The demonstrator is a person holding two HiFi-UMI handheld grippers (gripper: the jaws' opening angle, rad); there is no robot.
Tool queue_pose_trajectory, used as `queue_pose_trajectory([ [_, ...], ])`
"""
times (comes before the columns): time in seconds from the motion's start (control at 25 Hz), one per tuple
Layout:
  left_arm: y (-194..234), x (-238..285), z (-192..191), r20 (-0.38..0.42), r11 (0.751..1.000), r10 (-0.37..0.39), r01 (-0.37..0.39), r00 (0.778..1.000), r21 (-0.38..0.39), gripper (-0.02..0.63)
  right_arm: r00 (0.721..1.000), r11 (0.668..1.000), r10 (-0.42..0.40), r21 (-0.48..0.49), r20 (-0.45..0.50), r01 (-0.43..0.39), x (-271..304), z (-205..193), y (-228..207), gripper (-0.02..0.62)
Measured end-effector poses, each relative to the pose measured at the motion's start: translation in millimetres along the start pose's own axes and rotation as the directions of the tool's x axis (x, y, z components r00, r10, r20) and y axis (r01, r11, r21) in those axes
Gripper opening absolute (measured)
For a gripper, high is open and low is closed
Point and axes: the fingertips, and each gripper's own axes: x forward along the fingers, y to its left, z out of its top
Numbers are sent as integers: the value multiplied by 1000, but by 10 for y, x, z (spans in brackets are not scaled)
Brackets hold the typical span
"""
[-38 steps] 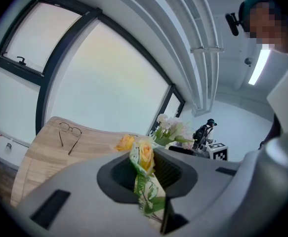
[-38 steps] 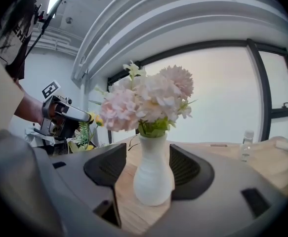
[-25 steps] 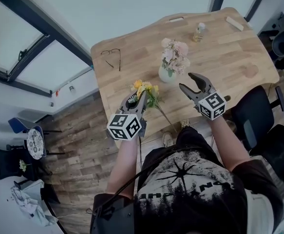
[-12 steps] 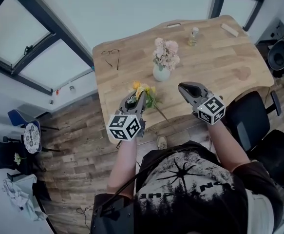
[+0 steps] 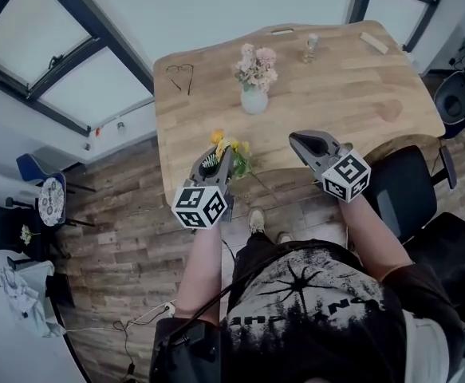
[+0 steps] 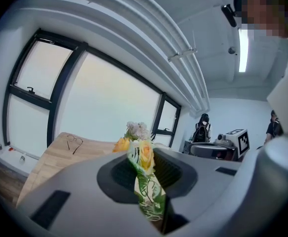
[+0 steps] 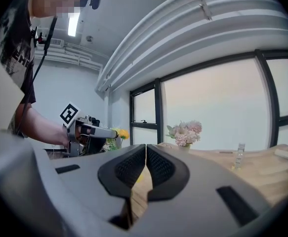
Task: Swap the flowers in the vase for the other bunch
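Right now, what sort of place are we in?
Probably an office or meeting room. A large wooden table has black office chairs at its side, and tall dark-framed windows run along the wall above a plank floor.

Pink flowers (image 5: 255,57) stand upright in the white vase (image 5: 254,101); yellow bunch (image 5: 234,146) gripped in left tool (image 5: 221,159).

Bare tabletop (image 5: 352,94) spreads wide right of the vase (image 5: 254,100); glasses (image 5: 179,76) sit to its left, a bottle (image 5: 310,48) beyond.
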Motion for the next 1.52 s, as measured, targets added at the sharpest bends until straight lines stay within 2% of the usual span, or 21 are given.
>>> queue_pose_trajectory([
  [0.4,-316,-102,-59,-8,998,7,-6,1000,58,81,1000,1000,12,-22,22,-11,-209,89,88,20],
  [1.52,-448,-27,-114,-33,998,-5,8,999,70,81,1000,999,-12,-29,9,13,-262,8,66,17],
])
